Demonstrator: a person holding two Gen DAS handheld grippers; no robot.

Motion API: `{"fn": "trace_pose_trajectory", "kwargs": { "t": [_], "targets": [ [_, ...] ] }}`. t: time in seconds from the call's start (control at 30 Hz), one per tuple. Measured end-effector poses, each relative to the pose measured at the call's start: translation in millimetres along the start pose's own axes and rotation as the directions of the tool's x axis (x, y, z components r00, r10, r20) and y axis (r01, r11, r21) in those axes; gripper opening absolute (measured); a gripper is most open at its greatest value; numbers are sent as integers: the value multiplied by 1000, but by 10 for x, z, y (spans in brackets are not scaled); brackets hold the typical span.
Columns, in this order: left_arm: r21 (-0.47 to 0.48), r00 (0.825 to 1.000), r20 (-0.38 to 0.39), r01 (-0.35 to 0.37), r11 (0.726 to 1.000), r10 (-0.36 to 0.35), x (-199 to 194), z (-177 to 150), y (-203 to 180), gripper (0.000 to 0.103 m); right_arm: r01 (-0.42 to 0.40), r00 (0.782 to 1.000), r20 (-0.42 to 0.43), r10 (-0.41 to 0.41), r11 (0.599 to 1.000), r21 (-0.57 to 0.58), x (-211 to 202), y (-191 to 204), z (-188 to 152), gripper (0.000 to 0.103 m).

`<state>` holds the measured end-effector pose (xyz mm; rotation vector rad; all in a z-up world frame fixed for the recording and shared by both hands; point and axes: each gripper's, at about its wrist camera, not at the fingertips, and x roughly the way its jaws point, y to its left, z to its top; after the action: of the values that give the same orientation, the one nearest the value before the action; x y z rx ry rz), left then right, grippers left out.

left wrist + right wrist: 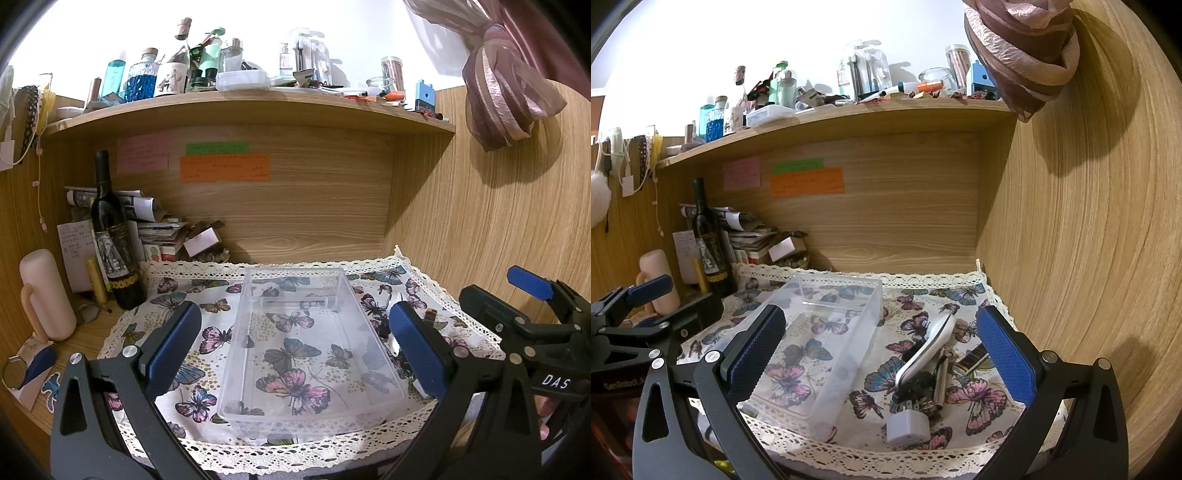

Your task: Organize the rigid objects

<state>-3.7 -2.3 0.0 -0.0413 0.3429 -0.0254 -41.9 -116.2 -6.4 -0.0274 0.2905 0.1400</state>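
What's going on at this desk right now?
A person is holding two handheld grippers over a butterfly-print cloth. The left gripper is open, facing an empty clear plastic bin. The right gripper is open above a small pile beside the bin: a white curved device, a white plug adapter and some small metal pieces. Nothing is gripped yet, and nothing has gone into the bin.

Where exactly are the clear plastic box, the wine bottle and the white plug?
clear plastic box (384,365): left wrist view, right wall.
wine bottle (114,254): left wrist view, its label.
white plug (908,424): right wrist view, its body.
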Motion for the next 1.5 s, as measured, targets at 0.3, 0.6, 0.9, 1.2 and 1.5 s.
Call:
{"fn": "trace_pose_trajectory", "kwargs": {
  "t": [0.3,0.6,0.9,1.2,1.5],
  "targets": [
    [-4,1000,1,3,1000,-3,-5,-4,-6,103,-4,1000,2,4,1000,1,-24,10,20,103],
    [-9,1000,3,6,1000,-6,-10,-10,1,103,-11,1000,8,11,1000,-4,-56,42,32,103],
    [-14,1000,2,6,1000,-6,-22,-27,15,103,-13,1000,6,13,1000,-3,-54,47,19,103],
    [-24,1000,-8,27,999,-27,1,-30,79,103,-27,1000,0,27,1000,-2,-24,84,8,103],
    [-67,991,-95,83,994,-89,225,20,299,80,15,1000,-19,-14,1000,27,92,-41,-16,102]
  ]
}}
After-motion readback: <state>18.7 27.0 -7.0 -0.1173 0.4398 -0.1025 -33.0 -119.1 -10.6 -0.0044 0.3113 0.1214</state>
